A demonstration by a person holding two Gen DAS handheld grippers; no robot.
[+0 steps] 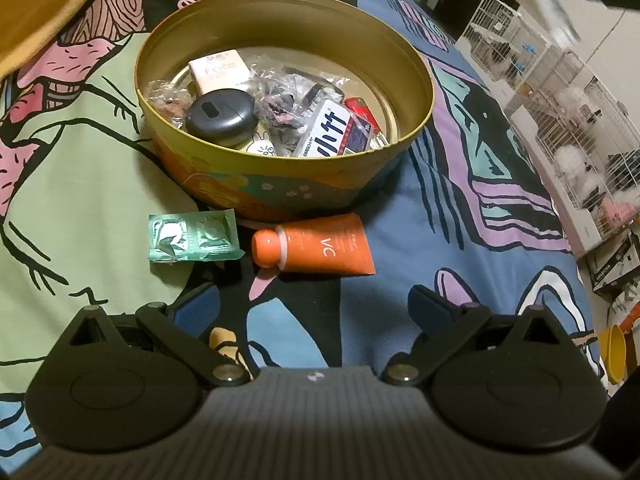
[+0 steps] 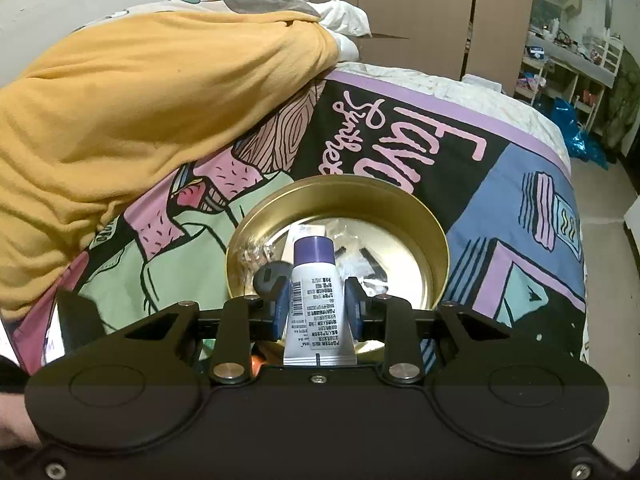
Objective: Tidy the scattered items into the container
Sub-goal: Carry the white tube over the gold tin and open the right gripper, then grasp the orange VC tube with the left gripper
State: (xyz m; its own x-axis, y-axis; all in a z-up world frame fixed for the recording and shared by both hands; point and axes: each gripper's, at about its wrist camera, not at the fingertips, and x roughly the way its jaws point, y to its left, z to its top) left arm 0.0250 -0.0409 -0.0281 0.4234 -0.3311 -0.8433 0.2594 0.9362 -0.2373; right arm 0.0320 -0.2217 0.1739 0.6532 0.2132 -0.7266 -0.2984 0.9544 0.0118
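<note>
Your right hand-held gripper [image 2: 317,309] is clamped on a small white tube with a purple cap [image 2: 316,296], its blue pads [image 2: 282,307] pressing both sides of the tube's body. The tube stands upright between them, cap pointing away from you, printed label and barcode facing the camera. In the right wrist view the tube sits in front of the round gold tin [image 2: 434,240], which lies at twelve o'clock from the gripper on the bed's cartoon-print bedspread [image 2: 520,216]. A mustard-yellow blanket [image 2: 140,120] is heaped at ten o'clock, and brown wardrobe doors [image 2: 420,12] stand beyond the bed. Your left hand-held gripper [image 1: 314,306] hangs over the bedspread with its jaws wide apart and nothing between them. From the left wrist view, the tin [image 1: 280,188] is at twelve o'clock, with a flowered outer wall and a gold interior. Inside it lie a dark oval case [image 1: 220,114], a pale box [image 1: 218,68], crinkled clear wrappers [image 1: 280,96], a white packet with bold blue lettering [image 1: 328,132] and something red [image 1: 362,110]. Two items lie on the bedspread just outside the tin's near wall: a green foil packet [image 1: 194,234] at eleven o'clock of the gripper, and an orange tube marked VC [image 1: 316,246] straight ahead, its cap pointing left. The two lie near each other without touching. White wire cages [image 1: 560,92] stand beside the bed at two o'clock.
</note>
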